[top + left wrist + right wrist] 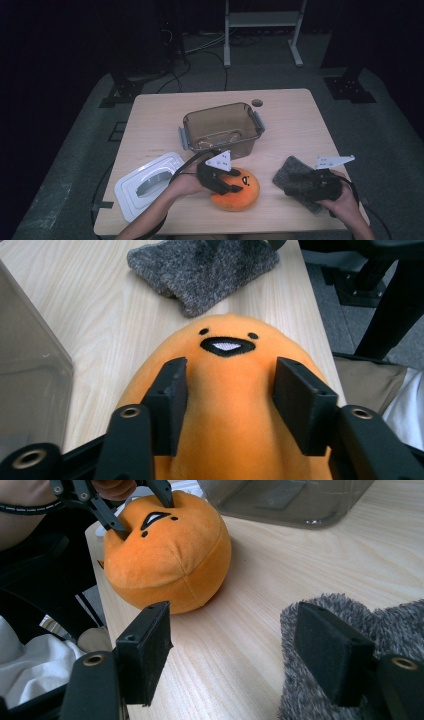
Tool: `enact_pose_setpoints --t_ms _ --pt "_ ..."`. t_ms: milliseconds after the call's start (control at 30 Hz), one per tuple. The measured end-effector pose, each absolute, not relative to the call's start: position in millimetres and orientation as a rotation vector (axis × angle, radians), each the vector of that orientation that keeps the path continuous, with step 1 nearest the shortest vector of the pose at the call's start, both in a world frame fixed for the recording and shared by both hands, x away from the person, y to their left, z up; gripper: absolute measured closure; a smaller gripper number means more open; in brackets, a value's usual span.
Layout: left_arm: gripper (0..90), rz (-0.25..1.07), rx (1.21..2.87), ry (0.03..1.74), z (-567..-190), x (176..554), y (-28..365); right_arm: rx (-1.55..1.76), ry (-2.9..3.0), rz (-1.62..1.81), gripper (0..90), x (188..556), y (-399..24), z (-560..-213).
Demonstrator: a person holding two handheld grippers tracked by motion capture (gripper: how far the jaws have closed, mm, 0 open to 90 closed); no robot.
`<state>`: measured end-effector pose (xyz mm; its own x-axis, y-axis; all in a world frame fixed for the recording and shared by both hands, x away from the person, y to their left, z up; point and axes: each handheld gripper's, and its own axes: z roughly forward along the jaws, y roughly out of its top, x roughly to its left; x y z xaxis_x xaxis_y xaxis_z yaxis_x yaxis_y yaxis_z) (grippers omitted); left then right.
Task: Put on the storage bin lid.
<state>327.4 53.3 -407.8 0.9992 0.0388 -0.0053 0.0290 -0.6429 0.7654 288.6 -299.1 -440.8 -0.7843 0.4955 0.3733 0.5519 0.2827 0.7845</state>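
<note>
A clear brown plastic bin (222, 127) with grey latches stands near the middle of the light wooden surface (300, 125), and everything else is placed around it. Its white lid (149, 184) lies flat on the near-left side of the bin, well apart from it. A grey fuzzy cloth (295, 176) lies to the near right of the bin. Directly on the near side of the bin, close to its front wall, sits the orange plush toy (236, 189).

The toy is a round, soft, egg-like ball with a seam running around its lower half and a small stitched face: two black dot eyes and a black mouth with a white patch inside.

The left tool (227, 184) reaches over the toy from the lid's side. Its black pads (170, 400) press into the plush on either side of the face, pinching the toy. The right tool (307, 182) rests at the grey cloth with its pads spread; one pad (332, 652) lies against the fuzzy fabric, the other over bare wood, gripping nothing. Nothing stands between the toy and the bin.
</note>
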Motion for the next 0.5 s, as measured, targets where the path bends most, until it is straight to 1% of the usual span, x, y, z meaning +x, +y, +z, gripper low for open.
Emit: enact_pose_setpoints --t_ms 333,500 --pt "66.6 0.042 2.274 0.064 -412.4 325.6 54.3 -1.009 -2.472 -1.546 30.0 288.8 -298.5 -441.4" --pt "71.6 0.055 2.258 0.074 -412.3 324.8 55.2 -1.010 -2.473 -1.544 30.0 288.7 -298.7 -441.3"
